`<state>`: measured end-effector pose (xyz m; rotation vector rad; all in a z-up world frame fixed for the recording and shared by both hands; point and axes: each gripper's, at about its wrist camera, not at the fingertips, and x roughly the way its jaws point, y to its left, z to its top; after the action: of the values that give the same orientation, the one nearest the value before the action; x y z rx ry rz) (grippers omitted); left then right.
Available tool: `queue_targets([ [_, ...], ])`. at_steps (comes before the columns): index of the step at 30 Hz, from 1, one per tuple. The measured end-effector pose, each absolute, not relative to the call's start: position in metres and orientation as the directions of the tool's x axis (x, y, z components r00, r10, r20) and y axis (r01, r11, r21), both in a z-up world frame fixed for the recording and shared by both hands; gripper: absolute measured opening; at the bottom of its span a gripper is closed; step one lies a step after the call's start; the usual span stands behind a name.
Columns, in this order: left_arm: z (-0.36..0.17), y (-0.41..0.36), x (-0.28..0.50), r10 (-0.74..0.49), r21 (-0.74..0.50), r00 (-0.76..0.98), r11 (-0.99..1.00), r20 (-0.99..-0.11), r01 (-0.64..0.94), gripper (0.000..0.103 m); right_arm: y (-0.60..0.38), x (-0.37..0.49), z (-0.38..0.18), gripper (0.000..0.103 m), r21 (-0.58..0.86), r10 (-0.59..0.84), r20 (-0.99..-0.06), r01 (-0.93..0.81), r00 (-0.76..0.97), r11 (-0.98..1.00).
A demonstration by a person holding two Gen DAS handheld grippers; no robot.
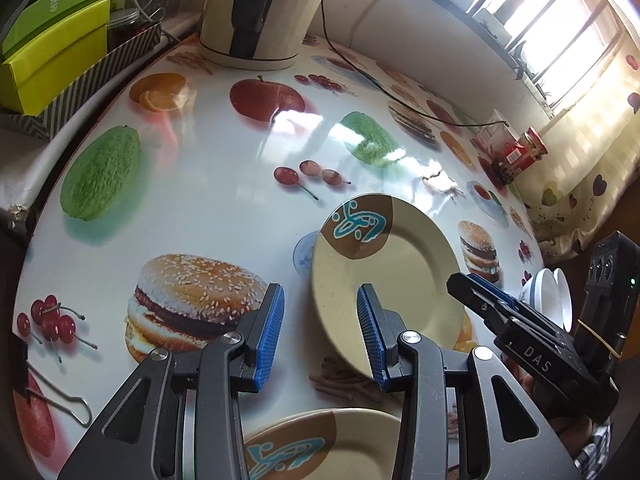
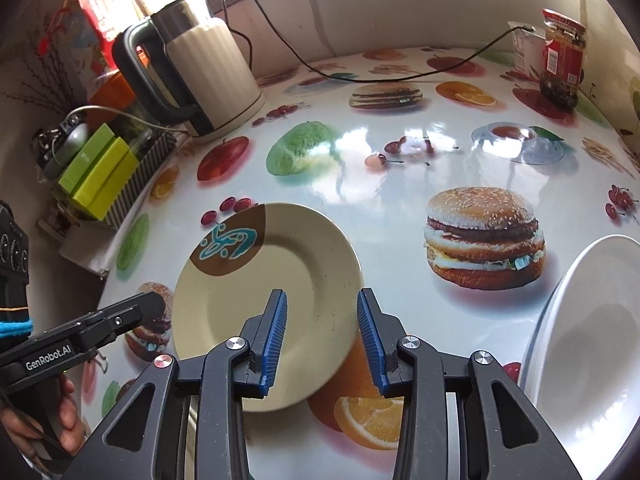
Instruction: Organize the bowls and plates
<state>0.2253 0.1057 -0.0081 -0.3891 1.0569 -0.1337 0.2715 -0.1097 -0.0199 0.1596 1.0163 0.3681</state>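
Left wrist view: my left gripper [image 1: 320, 336] is hanging wide open over the table [image 1: 208, 168], holding nothing. The cream plate [image 1: 392, 264] is lying flat just ahead, its near-left rim passing behind my right-side finger pad. A second matching plate [image 1: 332, 436] is sitting below the fingers, close in. White bowls [image 1: 554, 296] are stacked at far right (partly hidden). I'm judging this as the approach step: nothing stacked yet.

Right wrist view: my right gripper [image 2: 322, 344] is also wide open and empty, hovering over the cream plate's [image 2: 264, 292] near-right rim. A white bowl [image 2: 588, 340] is sitting just right of the fingers. Next move probably needs dropping one finger under the rim, then closing.
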Motion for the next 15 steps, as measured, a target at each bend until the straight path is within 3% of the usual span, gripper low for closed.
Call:
queue_targets([
  [15, -0.022, 0.099, 0.231, -0.29, -0.367, 0.454, 0.926, -0.842, -0.089, 0.039, -0.103, 0.28, -0.022, 0.036, 0.229, 0.324, -0.817, -0.247, 0.477, 0.942],
])
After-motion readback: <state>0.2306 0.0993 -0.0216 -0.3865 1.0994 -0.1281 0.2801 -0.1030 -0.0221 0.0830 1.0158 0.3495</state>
